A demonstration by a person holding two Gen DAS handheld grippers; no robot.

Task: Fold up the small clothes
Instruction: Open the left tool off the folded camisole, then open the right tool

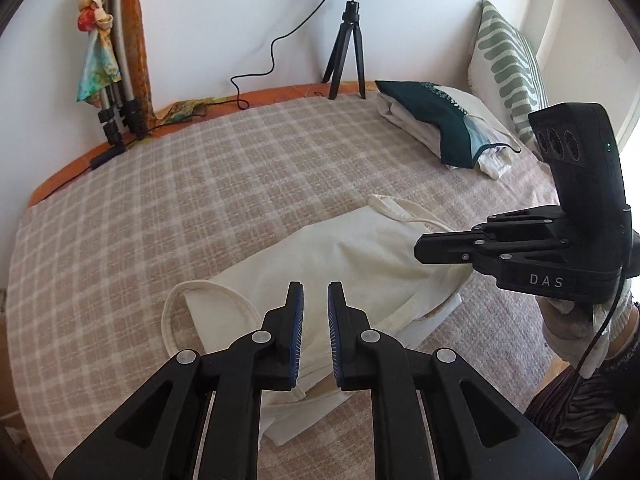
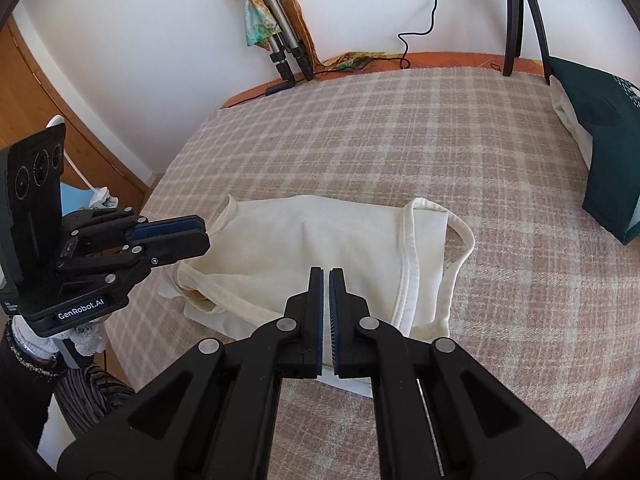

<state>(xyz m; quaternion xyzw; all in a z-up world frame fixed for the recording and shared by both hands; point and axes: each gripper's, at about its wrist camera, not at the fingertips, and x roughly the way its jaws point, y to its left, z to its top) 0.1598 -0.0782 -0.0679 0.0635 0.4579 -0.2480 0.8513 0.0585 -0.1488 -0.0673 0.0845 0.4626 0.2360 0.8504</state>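
A cream sleeveless top point(image 1: 352, 264) lies folded over on the checked bed cover point(image 1: 200, 200); it also shows in the right wrist view point(image 2: 320, 236). My left gripper point(image 1: 316, 292) hovers just above the top's near edge, jaws slightly apart and empty; in the right wrist view it point(image 2: 200, 236) sits at the garment's left end. My right gripper point(image 2: 326, 276) is over the top's near edge, jaws almost closed with nothing between them; in the left wrist view it point(image 1: 424, 248) is at the garment's right end.
A pile of folded clothes with a dark green item point(image 1: 440, 120) on top lies at the back right. A patterned pillow point(image 1: 508, 64) leans on the wall. A ring light tripod point(image 1: 348, 52) and folded tripods point(image 1: 116, 92) stand at the bed's far edge.
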